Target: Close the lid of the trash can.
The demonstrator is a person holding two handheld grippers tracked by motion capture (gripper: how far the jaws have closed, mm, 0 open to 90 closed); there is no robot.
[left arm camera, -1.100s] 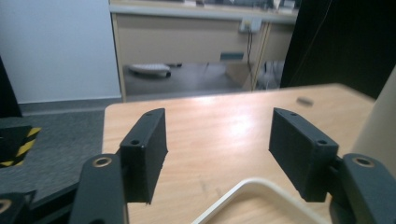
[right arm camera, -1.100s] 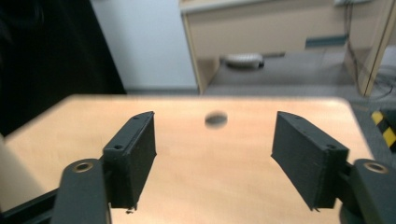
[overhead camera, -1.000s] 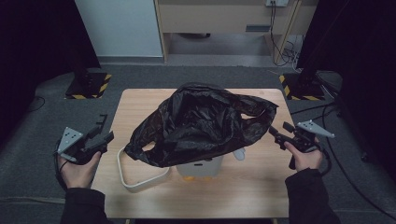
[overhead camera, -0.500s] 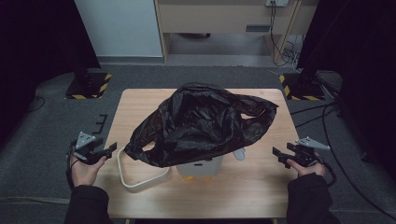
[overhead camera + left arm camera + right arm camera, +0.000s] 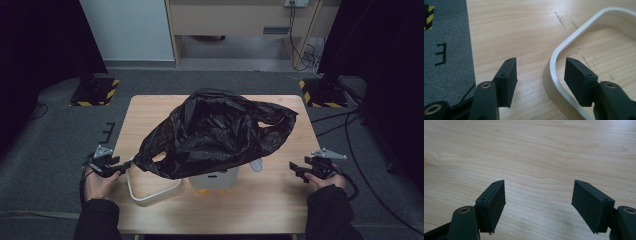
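Observation:
A crumpled black plastic bag (image 5: 215, 132) lies draped over a small white bin (image 5: 216, 181) in the middle of the wooden table (image 5: 280, 210). A white rounded frame (image 5: 145, 197) lies flat at the bin's left. My left gripper (image 5: 125, 165) is low at the table's left edge, beside the bag's lower tip. Its jaws have just been closing. The frame's (image 5: 554, 65) curved corner runs between them, near the right jaw, and neither pad presses on it. My right gripper (image 5: 295, 169) hovers open over bare wood (image 5: 539, 157), holding nothing, its jaws slightly wider than a moment ago.
Grey carpet surrounds the table, with a black E-shaped mark (image 5: 107, 132) on the floor at the left. Yellow-and-black striped bases (image 5: 95, 90) stand at the back left and back right. Cables (image 5: 350, 130) trail along the right side. A small pale object (image 5: 256, 165) lies right of the bin.
Both hands have sunk toward the tabletop. The left gripper has also moved right, up to the white frame and the bag's tip. The bag and bin have not moved.

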